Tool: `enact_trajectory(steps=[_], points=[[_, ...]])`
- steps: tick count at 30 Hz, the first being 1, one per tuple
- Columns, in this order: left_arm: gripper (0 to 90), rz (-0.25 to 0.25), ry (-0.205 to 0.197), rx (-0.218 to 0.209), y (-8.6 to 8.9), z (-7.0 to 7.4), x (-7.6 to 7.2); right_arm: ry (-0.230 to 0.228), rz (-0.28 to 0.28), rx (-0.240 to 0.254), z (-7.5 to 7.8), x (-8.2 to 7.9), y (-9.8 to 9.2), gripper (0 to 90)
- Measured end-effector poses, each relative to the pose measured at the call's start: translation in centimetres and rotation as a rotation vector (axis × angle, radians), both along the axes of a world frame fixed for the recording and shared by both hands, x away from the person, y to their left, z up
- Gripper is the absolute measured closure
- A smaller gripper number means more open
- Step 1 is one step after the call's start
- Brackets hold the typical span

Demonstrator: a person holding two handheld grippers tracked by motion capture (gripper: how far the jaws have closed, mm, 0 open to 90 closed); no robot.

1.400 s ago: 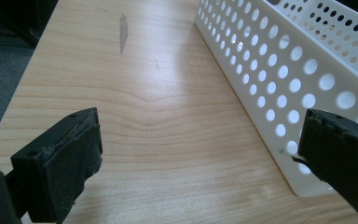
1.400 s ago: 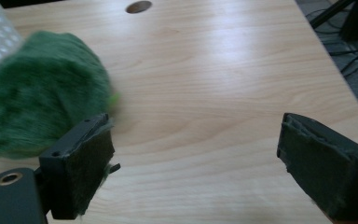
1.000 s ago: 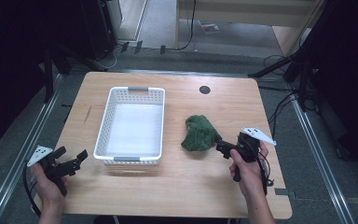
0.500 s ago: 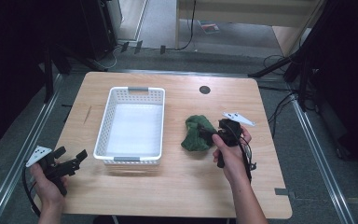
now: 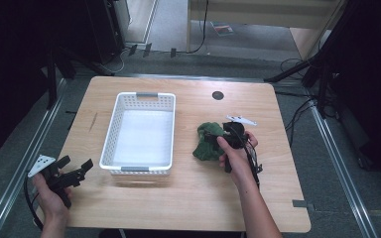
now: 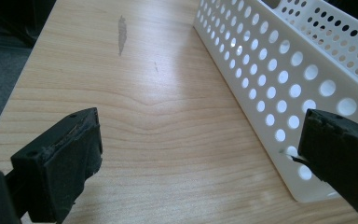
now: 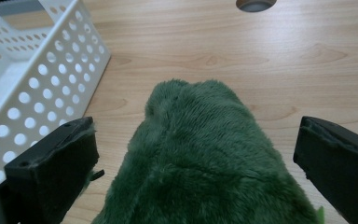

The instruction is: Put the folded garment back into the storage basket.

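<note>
A green furry soft toy (image 5: 206,141) lies on the wooden table to the right of a white perforated basket (image 5: 113,130). My right gripper (image 5: 224,136) is over the toy's right side, open, with its jaws wide apart on either side of the green fur (image 7: 200,158). My left gripper (image 5: 75,171) is held at the table's front left corner, open and holding nothing; its view looks along the basket's (image 6: 279,79) outer left wall.
A round cable hole (image 5: 218,95) sits in the table behind the toy. The basket interior holds nothing. Bare wood (image 5: 178,198) stretches along the front of the table. Dark stands and cables ring the table on the floor.
My right gripper has moved left and forward from the table's right part onto the green toy, jaws straddling it. The left gripper has stayed put.
</note>
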State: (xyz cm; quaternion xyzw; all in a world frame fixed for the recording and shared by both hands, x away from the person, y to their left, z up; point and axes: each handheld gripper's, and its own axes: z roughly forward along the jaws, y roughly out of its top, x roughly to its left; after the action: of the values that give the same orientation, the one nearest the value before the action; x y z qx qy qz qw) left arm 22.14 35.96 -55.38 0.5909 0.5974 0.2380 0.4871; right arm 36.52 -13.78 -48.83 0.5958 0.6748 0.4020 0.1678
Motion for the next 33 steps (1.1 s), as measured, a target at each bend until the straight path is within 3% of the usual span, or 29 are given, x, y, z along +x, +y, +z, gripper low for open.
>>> enact_trajectory(steps=[27, 33], points=[[0.5, -0.001, -0.003, -0.005, 0.0, 0.0, 0.0, 0.123, 0.006, -0.095, -3.7, 2.3, 1.7, 0.0], [0.5, -0.003, -0.003, -0.003, 0.0, 0.0, 0.0, 0.14, -0.002, -0.075, -4.6, 2.1, 1.6, 0.0]])
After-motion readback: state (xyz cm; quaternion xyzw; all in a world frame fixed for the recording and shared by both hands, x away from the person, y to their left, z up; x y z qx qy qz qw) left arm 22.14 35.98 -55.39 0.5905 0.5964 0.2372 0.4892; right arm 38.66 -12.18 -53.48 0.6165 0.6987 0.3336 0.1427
